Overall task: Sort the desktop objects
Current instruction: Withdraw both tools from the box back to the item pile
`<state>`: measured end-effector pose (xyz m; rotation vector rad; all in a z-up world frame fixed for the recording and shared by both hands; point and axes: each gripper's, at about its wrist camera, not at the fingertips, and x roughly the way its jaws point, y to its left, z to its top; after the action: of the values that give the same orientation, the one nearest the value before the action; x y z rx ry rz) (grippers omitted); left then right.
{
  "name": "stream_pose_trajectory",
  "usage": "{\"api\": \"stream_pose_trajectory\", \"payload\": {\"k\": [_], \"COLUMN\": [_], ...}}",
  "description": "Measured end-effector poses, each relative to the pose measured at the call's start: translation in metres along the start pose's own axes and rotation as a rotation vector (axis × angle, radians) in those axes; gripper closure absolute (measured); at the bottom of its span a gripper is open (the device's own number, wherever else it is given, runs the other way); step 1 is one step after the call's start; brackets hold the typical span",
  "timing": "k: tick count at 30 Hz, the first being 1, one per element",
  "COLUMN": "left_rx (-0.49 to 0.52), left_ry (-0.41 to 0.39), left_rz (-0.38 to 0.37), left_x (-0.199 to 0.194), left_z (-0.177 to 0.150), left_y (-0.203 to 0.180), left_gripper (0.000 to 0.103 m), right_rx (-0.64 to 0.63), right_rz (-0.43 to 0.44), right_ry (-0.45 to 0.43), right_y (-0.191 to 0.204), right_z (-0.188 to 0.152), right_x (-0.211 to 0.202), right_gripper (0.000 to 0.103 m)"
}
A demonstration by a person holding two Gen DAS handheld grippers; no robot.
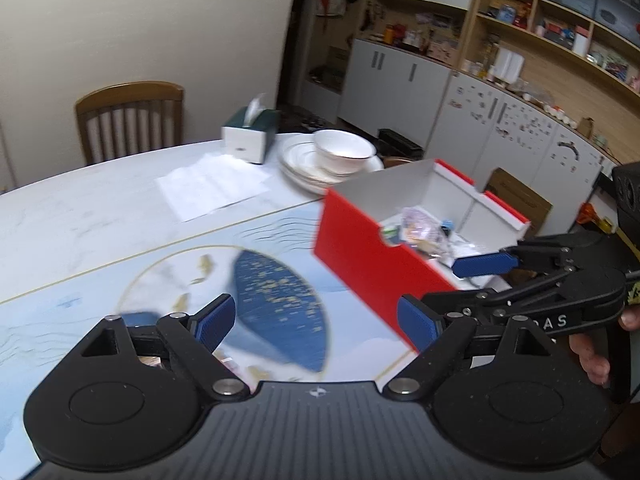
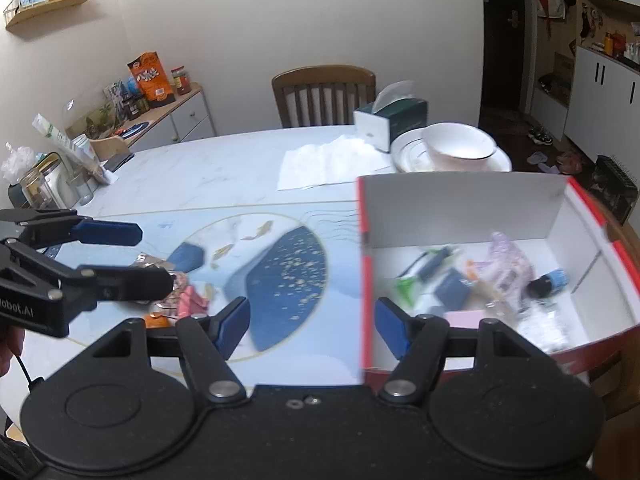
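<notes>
A red cardboard box (image 1: 360,268) with a white inside stands at the right of the table, on a blue patterned mat (image 1: 276,292). The box (image 2: 460,208) holds several small items, among them a pink packet and a dark bottle. Loose items lie on the mat's left: a blue block (image 2: 184,256), a pink piece (image 2: 192,300) and a foil wrapper (image 2: 152,260). My left gripper (image 1: 316,322) hangs open over the mat with nothing between its fingers; the left gripper (image 2: 152,256) shows above the loose items. My right gripper (image 2: 312,330) is open above the box's left wall, holding nothing.
A green and white tissue box (image 2: 392,120), stacked plates with a white bowl (image 2: 460,144) and a paper sheet (image 2: 328,160) lie at the far side. A wooden chair (image 2: 324,92) stands behind the table. Jars and packets crowd the left sideboard (image 2: 160,120).
</notes>
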<state>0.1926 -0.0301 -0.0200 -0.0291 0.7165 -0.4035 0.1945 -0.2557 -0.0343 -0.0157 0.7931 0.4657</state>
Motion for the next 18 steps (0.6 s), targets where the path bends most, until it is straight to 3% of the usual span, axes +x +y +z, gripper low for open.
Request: {"api": "stream_pose_trajectory", "payload": {"k": [3,18], "left_rx": [-0.009,-0.046], "left_ry": [-0.008,0.039], "left_rz": [0.03,0.14], "left_x": [-0.008,-0.011], "left_z": [-0.007,-0.034], "left_y": [0.02,0.112], "left_gripper": [0.0,0.0], "right_rx": [-0.002,-0.038], "right_rz": [0.008,0.006], "right_ry": [0.013,0.079], "right_y": [0.017,0.084], "right_z": [-0.002,-0.002], "right_x": [0.009,0.061], "right_gripper": [0.035,0.035]}}
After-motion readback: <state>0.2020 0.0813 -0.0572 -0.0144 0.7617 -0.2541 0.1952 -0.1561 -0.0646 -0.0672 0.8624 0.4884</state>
